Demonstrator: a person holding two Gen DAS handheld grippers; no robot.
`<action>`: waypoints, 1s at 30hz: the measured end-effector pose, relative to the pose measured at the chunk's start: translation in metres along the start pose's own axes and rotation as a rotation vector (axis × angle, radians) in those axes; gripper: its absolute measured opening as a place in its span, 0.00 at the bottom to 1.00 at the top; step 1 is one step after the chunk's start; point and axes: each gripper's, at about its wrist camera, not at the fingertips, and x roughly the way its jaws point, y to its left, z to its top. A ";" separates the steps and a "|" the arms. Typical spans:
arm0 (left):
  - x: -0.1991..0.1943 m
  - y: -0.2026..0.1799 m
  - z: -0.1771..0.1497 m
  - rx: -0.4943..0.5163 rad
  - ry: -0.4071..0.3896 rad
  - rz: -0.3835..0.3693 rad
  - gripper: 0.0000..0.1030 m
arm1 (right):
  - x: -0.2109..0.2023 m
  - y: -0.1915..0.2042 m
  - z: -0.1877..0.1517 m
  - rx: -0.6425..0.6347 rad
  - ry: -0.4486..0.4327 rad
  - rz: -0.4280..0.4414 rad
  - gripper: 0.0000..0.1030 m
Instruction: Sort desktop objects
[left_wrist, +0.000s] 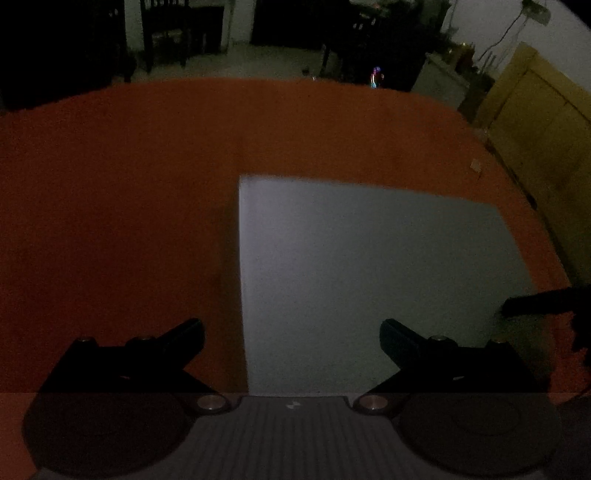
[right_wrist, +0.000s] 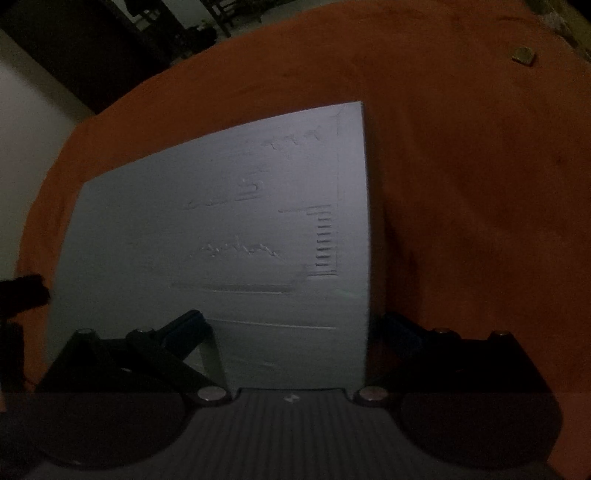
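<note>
Left tongs (left_wrist: 291, 332): released, fingers spread wide, nothing between them; they hang low over the near part of the bench (left_wrist: 110, 184), astride the left edge of the white sheet (left_wrist: 369, 266). Right tongs (right_wrist: 291, 325): also spread and empty, low over the same sheet, whose right edge runs close inside their right finger.

The sheet lies flat on the orange cloth covering the bench, toward its near side, faint printing or embossing visible in the right wrist view. One small tan item (right_wrist: 523, 55) sits well apart near the far right edge. Lighting is poor; finer detail cannot be confirmed.

Judgement: the step in hand is most likely taking up the sheet. A flat sheet on cloth offers no purchase from above. Recommended: work at an edge, press one finger down into the cloth beside it, slide under, and close gently. Risk: pinching the cloth together with the sheet, or creasing it.
</note>
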 end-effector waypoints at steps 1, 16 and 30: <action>0.011 0.001 -0.003 -0.003 0.025 -0.022 0.99 | -0.002 -0.002 0.001 -0.002 0.001 -0.001 1.00; 0.049 0.008 -0.004 -0.119 0.021 -0.071 1.00 | -0.010 0.035 0.002 -0.200 -0.011 -0.190 1.00; 0.053 -0.006 0.005 -0.101 -0.011 -0.022 1.00 | -0.007 0.051 0.015 -0.126 0.022 -0.248 1.00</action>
